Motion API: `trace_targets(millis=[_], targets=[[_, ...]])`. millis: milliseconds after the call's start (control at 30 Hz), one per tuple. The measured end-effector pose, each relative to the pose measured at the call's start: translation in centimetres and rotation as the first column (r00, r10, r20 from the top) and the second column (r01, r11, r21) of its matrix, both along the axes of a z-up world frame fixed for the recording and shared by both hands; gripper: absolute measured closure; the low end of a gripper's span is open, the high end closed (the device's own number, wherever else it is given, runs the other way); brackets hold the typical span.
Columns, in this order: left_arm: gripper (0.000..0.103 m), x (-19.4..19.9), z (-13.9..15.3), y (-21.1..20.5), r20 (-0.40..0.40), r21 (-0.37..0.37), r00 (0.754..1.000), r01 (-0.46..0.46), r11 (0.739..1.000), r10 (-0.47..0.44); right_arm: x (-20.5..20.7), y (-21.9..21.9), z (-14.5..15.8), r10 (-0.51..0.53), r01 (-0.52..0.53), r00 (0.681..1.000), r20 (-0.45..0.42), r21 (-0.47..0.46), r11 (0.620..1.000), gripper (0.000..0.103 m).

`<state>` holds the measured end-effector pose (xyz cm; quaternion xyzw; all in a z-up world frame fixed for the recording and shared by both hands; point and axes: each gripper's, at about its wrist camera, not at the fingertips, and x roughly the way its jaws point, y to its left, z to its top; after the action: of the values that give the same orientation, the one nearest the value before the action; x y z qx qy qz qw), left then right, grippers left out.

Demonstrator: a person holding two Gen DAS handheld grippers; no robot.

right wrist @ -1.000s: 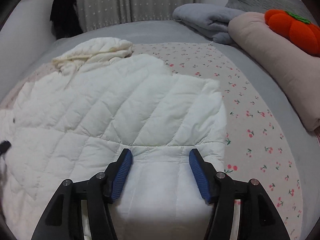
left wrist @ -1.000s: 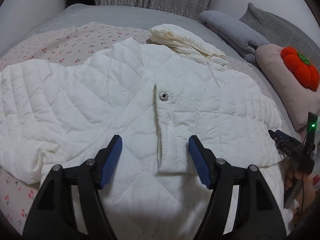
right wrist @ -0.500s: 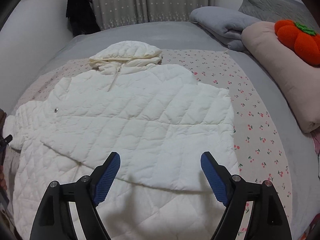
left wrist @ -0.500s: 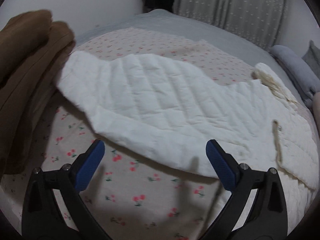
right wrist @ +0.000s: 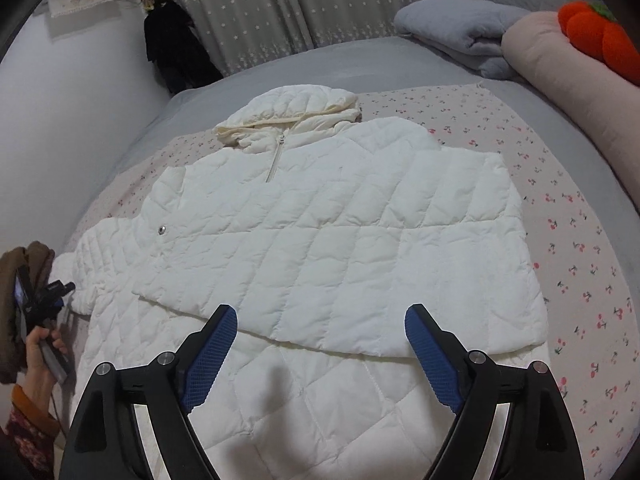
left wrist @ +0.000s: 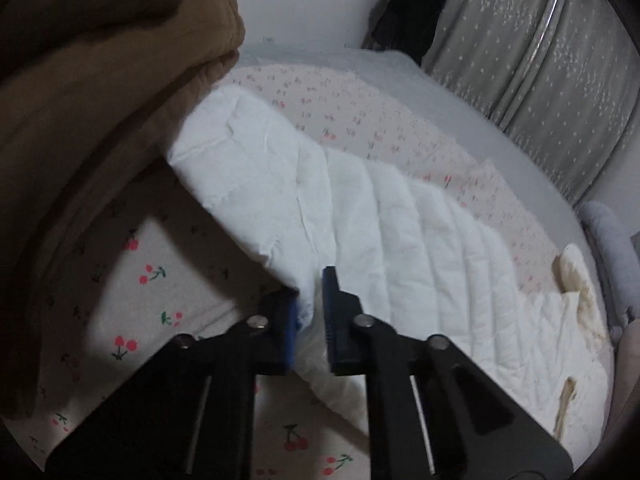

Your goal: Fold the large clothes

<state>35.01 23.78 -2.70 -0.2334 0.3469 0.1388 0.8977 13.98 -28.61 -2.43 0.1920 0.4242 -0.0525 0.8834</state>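
Note:
A white quilted hooded jacket (right wrist: 320, 232) lies front up on the cherry-print sheet (right wrist: 580, 240), its hood (right wrist: 288, 114) at the far end. One sleeve is folded across the front. The other sleeve (left wrist: 380, 220) stretches to the left. My left gripper (left wrist: 311, 296) is shut on the near edge of that sleeve close to the cuff; the right wrist view shows a hand (right wrist: 40, 344) holding it at the far left. My right gripper (right wrist: 320, 316) hovers over the folded sleeve's lower edge, its jaws opening with nothing between them.
A folded brown cloth (left wrist: 100, 60) is piled right beside the sleeve's cuff. At the bed's right side lie a grey blanket (right wrist: 460, 36), a pink pillow (right wrist: 568, 92) and an orange plush pumpkin (right wrist: 600, 40). A dark garment (right wrist: 172, 48) hangs by the curtain.
My left gripper swung left from the jacket's middle to the outstretched sleeve and closed on its edge. My right gripper drew back, rose and opened wider, off the folded sleeve.

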Motion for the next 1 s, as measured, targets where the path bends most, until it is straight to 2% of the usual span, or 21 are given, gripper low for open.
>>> trace_targets(millis=[33,100,200,333,433,567,667,700,767,867,900,933,967,1000], targets=[[0.096,-0.4,1.3,-0.2,0.062,0.004,0.998,0.008,1.000,-0.008,0.0,-0.2,-0.1,-0.001,0.001,1.000,0.001,0.025,1.000,0.015],[0.096,-1.1,4.4,-2.0,0.162,0.090,0.985,0.037,0.995,-0.051,0.2,-0.4,-0.5,-0.010,0.011,1.000,-0.009,0.035,0.999,0.015],[0.096,-1.8,8.4,-5.5,0.268,0.187,0.947,0.129,0.974,-0.177,0.2,-0.6,-0.9,-0.012,0.013,1.000,-0.024,0.046,0.999,0.015],[0.096,-2.3,12.2,-11.2,0.330,0.266,0.869,0.290,0.919,-0.369,0.1,-0.8,-1.3,-0.011,0.014,0.999,-0.031,0.088,0.996,0.015],[0.096,-3.0,13.7,-16.2,0.343,0.309,0.795,0.408,0.859,-0.500,-0.2,-1.1,-0.9,-0.022,0.024,1.000,-0.020,0.097,0.995,0.015],[0.096,-3.8,13.8,-23.1,0.311,0.331,0.690,0.566,0.755,-0.653,-0.6,-1.5,-0.7,-0.037,0.038,0.999,-0.011,0.114,0.993,0.015],[0.096,-4.7,12.7,-28.0,0.256,0.323,0.610,0.678,0.661,-0.750,-0.9,-2.0,-0.8,-0.049,0.050,0.999,-0.014,0.120,0.991,0.015],[0.096,-5.0,12.0,-29.6,0.229,0.320,0.581,0.713,0.624,-0.781,-1.0,-2.1,-0.9,-0.054,0.056,0.998,-0.015,0.121,0.991,0.015],[0.096,-5.3,9.6,-32.8,0.140,0.315,0.513,0.788,0.529,-0.847,-1.1,-2.5,-1.0,-0.065,0.066,0.998,-0.018,0.126,0.990,0.015],[0.095,-5.8,4.7,-36.4,-0.042,0.237,0.415,0.888,0.394,-0.909,-1.4,-2.9,-1.0,-0.080,0.081,0.997,-0.018,0.134,0.988,0.015],[0.095,-6.3,2.9,-37.3,-0.104,0.214,0.396,0.905,0.368,-0.912,-1.4,-3.0,-1.0,-0.083,0.085,0.996,-0.017,0.135,0.987,0.015],[0.091,-6.4,1.3,-37.7,-0.156,0.209,0.387,0.912,0.352,-0.909,-1.3,-3.0,-1.0,-0.085,0.087,0.996,-0.017,0.136,0.987,0.015],[0.091,-6.8,0.2,-37.7,-0.171,0.226,0.381,0.913,0.340,-0.909,-1.3,-3.0,-1.0,-0.087,0.089,0.996,-0.018,0.137,0.987,0.015],[0.090,-7.5,-0.2,-37.5,-0.151,0.239,0.378,0.911,0.337,-0.914,-1.2,-3.0,-1.0,-0.088,0.089,0.996,-0.020,0.138,0.986,0.015]])
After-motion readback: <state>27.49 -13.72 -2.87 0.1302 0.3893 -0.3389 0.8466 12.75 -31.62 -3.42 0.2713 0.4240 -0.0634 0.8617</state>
